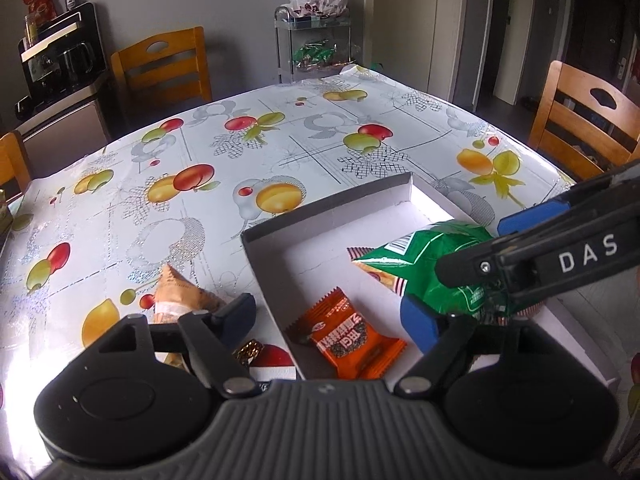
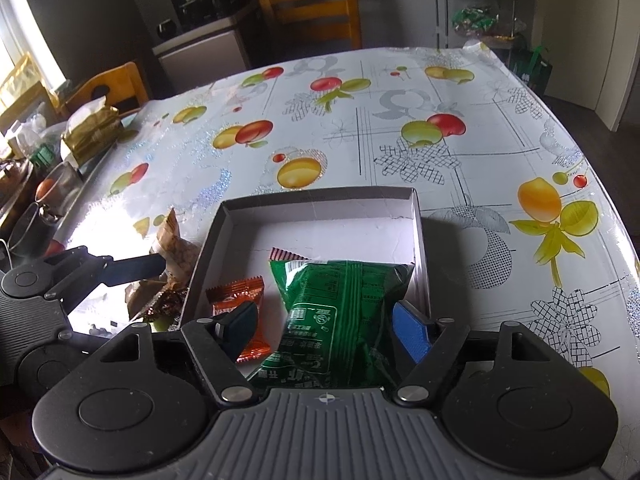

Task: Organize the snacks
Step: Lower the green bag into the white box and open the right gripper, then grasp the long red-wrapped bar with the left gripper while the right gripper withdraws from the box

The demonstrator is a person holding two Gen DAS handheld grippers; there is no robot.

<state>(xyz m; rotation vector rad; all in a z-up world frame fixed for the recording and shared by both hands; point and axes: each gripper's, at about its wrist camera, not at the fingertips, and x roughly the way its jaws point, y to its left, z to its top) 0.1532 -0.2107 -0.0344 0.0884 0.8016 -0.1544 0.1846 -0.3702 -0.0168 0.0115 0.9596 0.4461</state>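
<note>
- Step in hand: release into the box (image 2: 320, 216). The green packet (image 2: 340, 300) lies inside at 5 o'clock, between the right gripper (image 2: 332, 328)'s wide jaws, seemingly unpinched.
- The left gripper (image 1: 332, 312), jaws wide and empty, straddles the box's 9 o'clock wall, the orange packet (image 1: 348, 336) between.
- Next: likely fetch the tan packet (image 1: 180, 296) on the tabletop (image 1: 320, 136) at 9 o'clock.
</note>
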